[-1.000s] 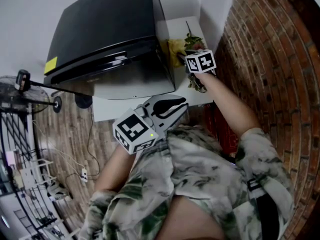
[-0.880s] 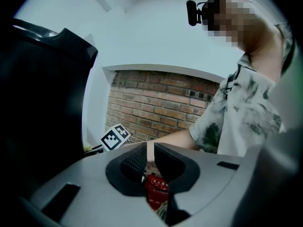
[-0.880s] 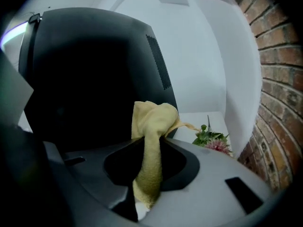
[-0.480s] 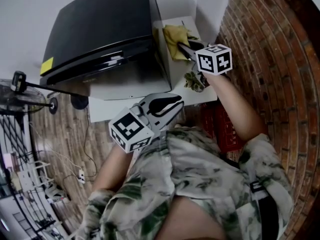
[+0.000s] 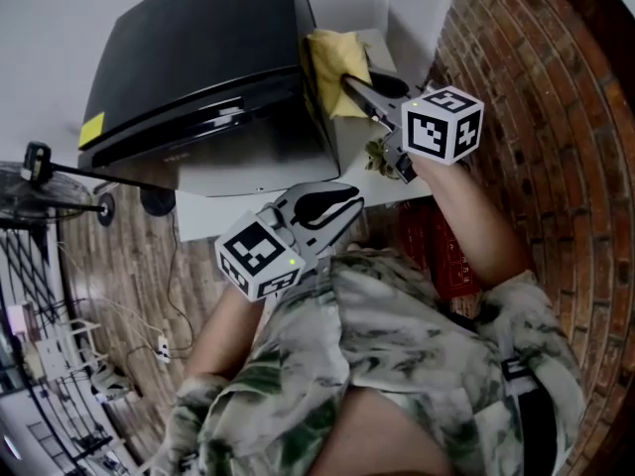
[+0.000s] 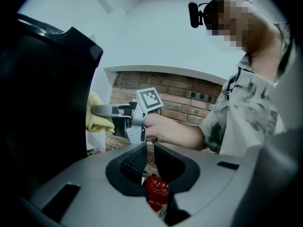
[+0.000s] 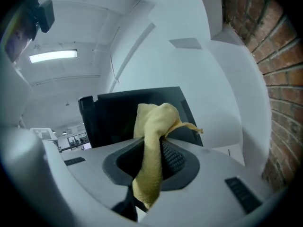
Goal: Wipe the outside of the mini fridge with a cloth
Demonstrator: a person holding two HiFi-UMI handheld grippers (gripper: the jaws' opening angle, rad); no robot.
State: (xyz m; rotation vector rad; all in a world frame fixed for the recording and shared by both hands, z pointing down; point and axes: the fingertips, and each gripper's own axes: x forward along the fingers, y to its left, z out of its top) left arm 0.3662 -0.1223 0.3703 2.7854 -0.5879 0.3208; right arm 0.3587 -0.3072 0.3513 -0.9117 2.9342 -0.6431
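- The mini fridge [image 5: 198, 67] is black and glossy, with its door shut. It stands upright on a white counter [image 5: 369, 181] and takes up most of the counter's left part. A yellow label [image 5: 93, 130] sits at one front corner.
- The cloth [image 5: 332, 67] is pale yellow, soft and bunched into folds. It is pinched between the closed jaws of the right tool [image 5: 349, 82] and held off the counter, over its far right corner.
- The cloth's crumpled top rises past the jaw tips and a loose tail hangs down behind them. It sits at the fridge's right side wall; the views do not settle whether it touches it.
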